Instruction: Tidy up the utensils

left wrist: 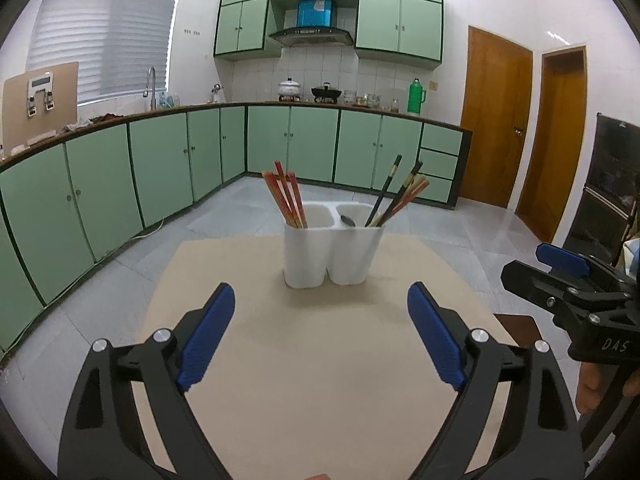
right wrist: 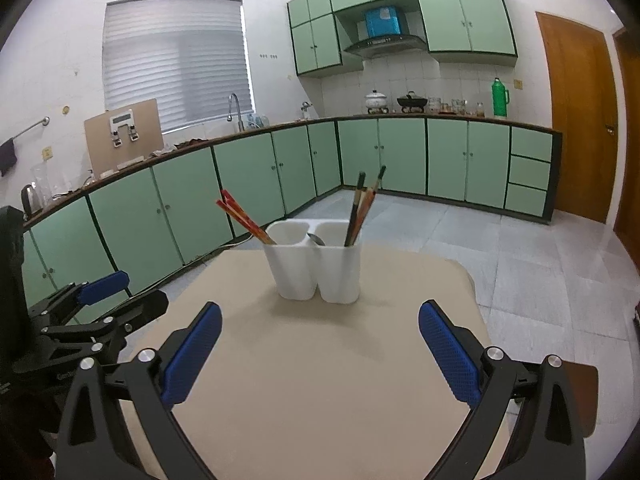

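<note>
The left gripper [left wrist: 322, 336] sits nearest the lens, its 2 blue-padded fingers [left wrist: 208, 340] spread wide with nothing between them. The right gripper [right wrist: 320, 350] matches it in its own view: fingers apart, empty. Both hang low over the bare beige surface [left wrist: 320, 380], side by side, the right one showing at the far right edge of the left view.

Straight ahead of both grippers, past their fingertips and apart from them, stands the white utensil holder [left wrist: 332, 256], a 2-compartment tub upright near the far edge of the surface. The red chopsticks [left wrist: 286, 196] lean together in the compartment ahead-left of the grippers. The dark chopsticks [left wrist: 394, 192] fan out of the compartment ahead-right, along with a few paler sticks, and a metal spoon [left wrist: 348, 221] lies low inside by the divider, only its bowl showing. The sorting seems to go by colour, 1 kind per side, which would explain the split. No loose utensil shows on the surface, so the task looks close to finished or finished, and the open, level grippers suit either a pause or a fresh reach toward the holder.

As for writing, the letters "DAS" are readable in white on the black body of the right gripper in the left view. Nothing on the holder or chopsticks can be read.
</note>
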Demonstrator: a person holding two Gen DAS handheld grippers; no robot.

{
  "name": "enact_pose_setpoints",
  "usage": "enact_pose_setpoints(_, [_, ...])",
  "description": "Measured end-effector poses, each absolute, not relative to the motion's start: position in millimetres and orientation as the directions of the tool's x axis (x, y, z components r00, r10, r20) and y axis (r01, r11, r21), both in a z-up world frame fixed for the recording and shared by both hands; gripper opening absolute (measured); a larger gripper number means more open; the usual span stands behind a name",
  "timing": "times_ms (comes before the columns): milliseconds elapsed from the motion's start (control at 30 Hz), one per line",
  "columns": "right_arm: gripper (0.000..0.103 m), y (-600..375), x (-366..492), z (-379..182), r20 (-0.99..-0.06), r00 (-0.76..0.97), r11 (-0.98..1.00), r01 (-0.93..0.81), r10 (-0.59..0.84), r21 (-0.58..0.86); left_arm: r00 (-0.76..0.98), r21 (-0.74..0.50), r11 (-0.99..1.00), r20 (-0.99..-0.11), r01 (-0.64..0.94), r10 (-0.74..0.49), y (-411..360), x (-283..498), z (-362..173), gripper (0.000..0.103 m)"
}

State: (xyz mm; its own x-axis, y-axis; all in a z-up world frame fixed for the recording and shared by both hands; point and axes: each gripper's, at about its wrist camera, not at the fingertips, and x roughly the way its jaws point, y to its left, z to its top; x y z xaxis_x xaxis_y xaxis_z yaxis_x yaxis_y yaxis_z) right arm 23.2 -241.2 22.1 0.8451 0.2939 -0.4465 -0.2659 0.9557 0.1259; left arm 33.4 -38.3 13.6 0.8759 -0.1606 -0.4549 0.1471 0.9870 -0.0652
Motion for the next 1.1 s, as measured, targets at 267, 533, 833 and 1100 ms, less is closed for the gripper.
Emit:
enact_pose_setpoints(267, [0.097,-238,22,32,-0.415,0.86,0.954,-0.278,0.298,0.109,0.9,-0.039,0.99,-0.413,0.137,-0.141,-37,30,24,0.089])
enact_pose_setpoints(533, [0.097,-234,24,30,-0.413,0.859,0.953,-0.286,0.302,0.101,0.903,-0.038,0.99,-0.405,0.137,-0.141,-34,30,25,0.089])
enact_pose_setpoints(833, [0.097,-229,25,27,-0.416,0.858,0.952,-0.291,0.302,0.09,0.905,-0.045,0.99,-0.402,0.135,-0.141,-33,30,24,0.089])
enact_pose_setpoints(1100, [0.097,-228,26,28,-0.411,0.859,0.951,-0.295,0.305,0.089,0.907,-0.046,0.991,-0.399,0.128,-0.136,-27,31,23,0.089])
